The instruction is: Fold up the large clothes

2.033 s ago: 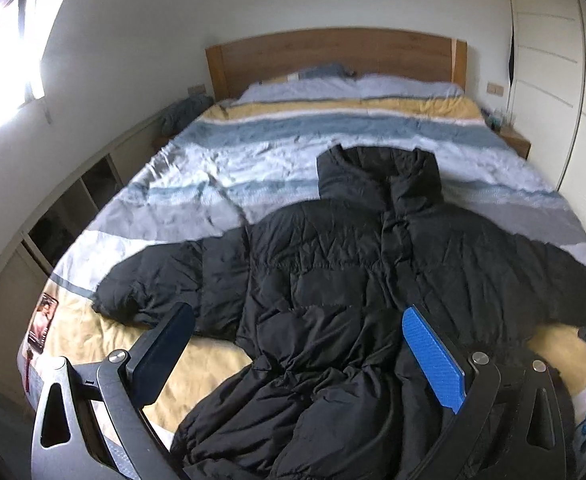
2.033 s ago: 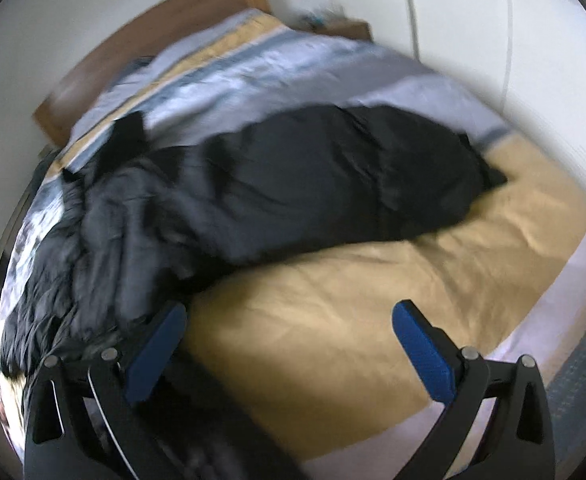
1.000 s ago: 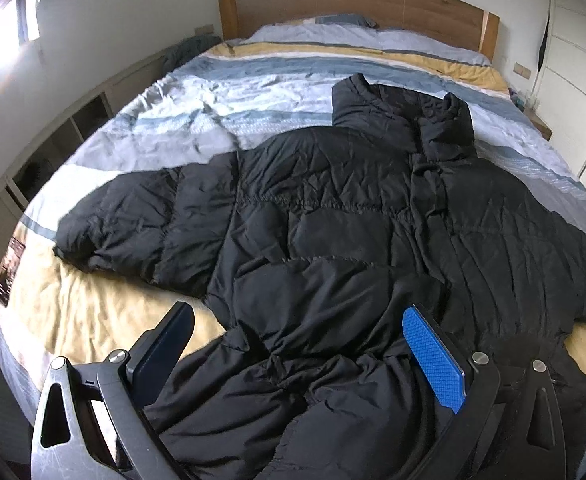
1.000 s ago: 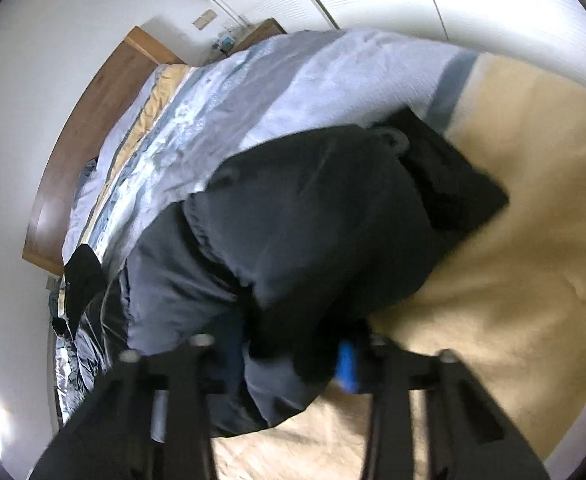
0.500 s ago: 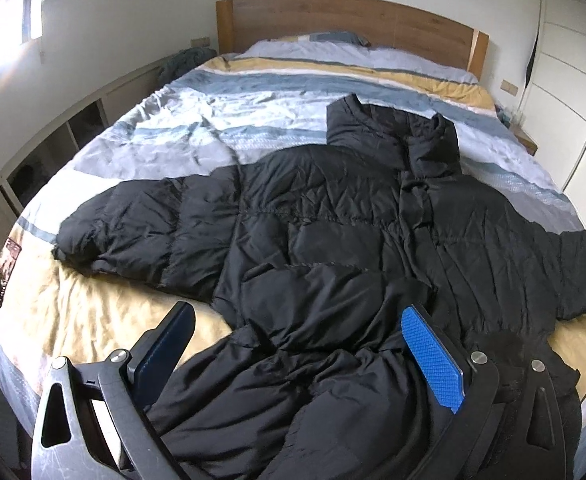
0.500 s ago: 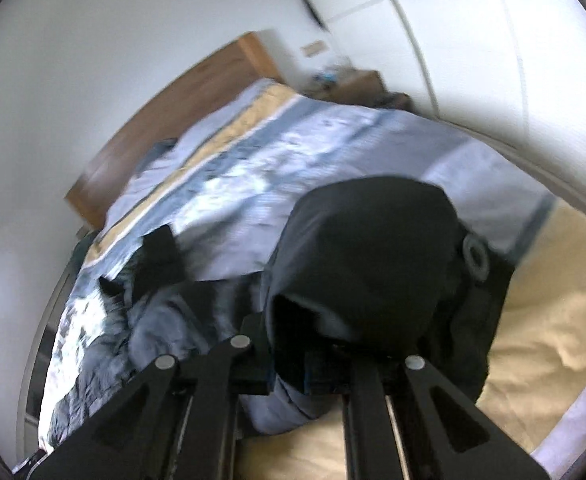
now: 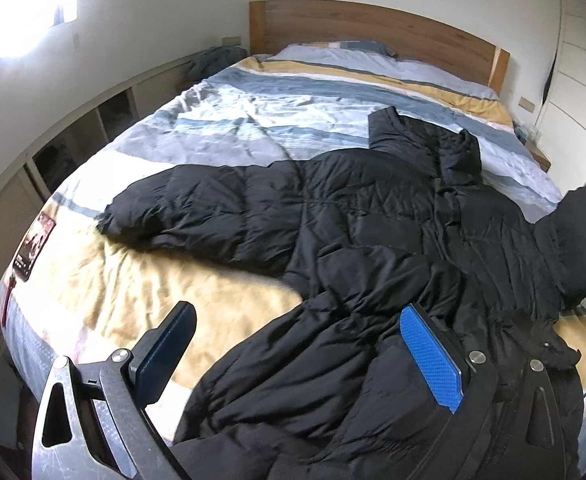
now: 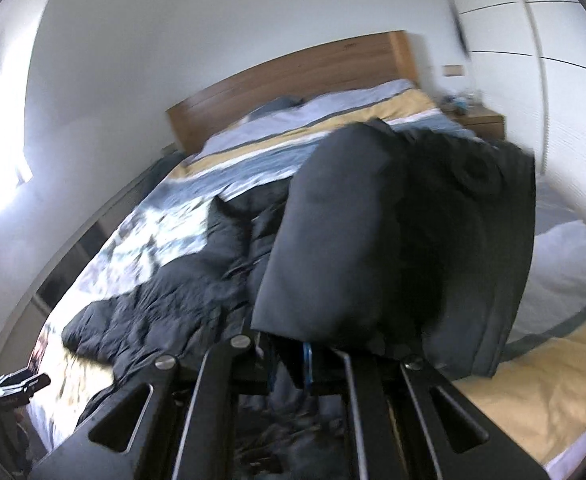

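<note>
Black puffer jacket (image 7: 365, 240) lies on the bed (image 7: 221, 132), collar toward 12 o'clock, hem at 6. Left gripper (image 7: 297, 356) spread wide, empty. Right gripper (image 8: 289, 364) seemingly clamped on its sleeve (image 8: 393, 232), lifted; view blurred.

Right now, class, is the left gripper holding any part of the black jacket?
No: the left gripper hangs open above the black jacket, gripping nothing.

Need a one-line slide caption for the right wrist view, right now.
Right gripper shut on the black puffer jacket's sleeve, lifting it above the striped bed.
</note>
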Demonstrator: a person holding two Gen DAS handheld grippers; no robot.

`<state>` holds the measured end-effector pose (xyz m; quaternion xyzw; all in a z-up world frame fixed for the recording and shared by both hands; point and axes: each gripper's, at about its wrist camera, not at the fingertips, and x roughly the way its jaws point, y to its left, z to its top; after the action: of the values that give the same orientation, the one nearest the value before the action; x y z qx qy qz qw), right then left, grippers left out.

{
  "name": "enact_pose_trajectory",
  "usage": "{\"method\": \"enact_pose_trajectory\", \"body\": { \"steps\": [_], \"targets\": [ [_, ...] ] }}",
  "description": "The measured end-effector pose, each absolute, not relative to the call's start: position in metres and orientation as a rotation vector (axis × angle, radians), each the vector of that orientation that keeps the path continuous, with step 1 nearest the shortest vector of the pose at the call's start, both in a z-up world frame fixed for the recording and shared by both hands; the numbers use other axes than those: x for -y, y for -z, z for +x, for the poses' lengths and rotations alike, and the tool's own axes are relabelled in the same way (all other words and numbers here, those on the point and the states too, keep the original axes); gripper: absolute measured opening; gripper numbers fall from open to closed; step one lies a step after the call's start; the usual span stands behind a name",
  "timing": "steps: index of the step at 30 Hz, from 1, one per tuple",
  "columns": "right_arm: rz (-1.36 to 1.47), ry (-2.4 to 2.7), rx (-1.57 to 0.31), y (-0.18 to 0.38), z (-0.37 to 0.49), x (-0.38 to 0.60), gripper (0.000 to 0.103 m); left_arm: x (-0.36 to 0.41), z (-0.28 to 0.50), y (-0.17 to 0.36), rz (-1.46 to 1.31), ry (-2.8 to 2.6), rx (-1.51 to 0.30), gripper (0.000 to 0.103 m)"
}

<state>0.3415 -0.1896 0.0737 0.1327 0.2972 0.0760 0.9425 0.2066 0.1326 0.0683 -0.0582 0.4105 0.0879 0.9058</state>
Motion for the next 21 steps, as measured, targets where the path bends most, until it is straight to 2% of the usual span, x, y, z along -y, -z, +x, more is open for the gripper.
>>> {"method": "enact_pose_trajectory", "body": {
  "steps": [5,15,21],
  "targets": [
    [0.234,-0.228,-0.669,-0.054,0.346,0.138,0.008,-0.150,0.190,-0.072,-0.132,-0.206,-0.840,0.100],
    [0.149,-0.286,-0.881,0.026,0.352,0.055,0.009,-0.177,0.150,-0.100,-0.148,-0.280,-0.806,0.100],
    [0.184,-0.250,-0.986,0.049,0.344,0.049,0.016,-0.178,0.126,-0.129,-0.170,-0.321,-0.770,0.100]
  ]
}}
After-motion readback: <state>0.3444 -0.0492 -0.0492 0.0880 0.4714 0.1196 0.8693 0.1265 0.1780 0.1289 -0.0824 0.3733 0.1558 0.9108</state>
